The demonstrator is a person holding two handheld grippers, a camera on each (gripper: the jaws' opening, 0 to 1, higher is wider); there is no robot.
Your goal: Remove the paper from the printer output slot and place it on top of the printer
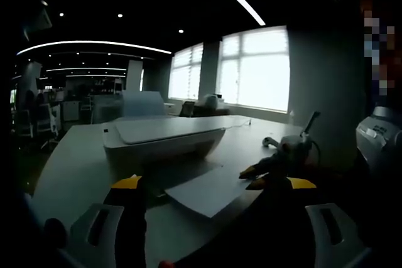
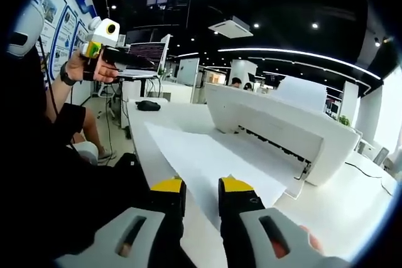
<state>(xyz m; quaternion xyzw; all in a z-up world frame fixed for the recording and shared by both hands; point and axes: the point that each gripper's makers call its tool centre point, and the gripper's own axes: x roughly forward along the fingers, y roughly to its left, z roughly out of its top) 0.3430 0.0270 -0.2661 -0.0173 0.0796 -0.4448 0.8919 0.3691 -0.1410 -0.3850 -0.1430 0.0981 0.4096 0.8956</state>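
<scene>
A white printer [image 1: 163,136] sits on a white table [image 1: 75,167]; it is also in the right gripper view [image 2: 282,123]. A white sheet of paper [image 1: 207,189] lies out of its output slot onto the table. My right gripper [image 2: 201,186] is at the sheet's near corner [image 2: 207,155], its jaws a narrow gap apart with the paper's edge between them. In the left gripper view it reaches in from the right [image 1: 252,178], at the sheet's corner. My left gripper [image 1: 210,183] is wide open, back from the printer and holding nothing. A hand holds it up at the left [image 2: 103,39].
A person sits at the table's left side [image 2: 56,130]. A black object [image 2: 147,105] lies on the far end of the table. A cable [image 2: 370,171] runs behind the printer. Another white machine [image 1: 380,136] stands at the right. Desks and chairs [image 1: 38,123] fill the room beyond.
</scene>
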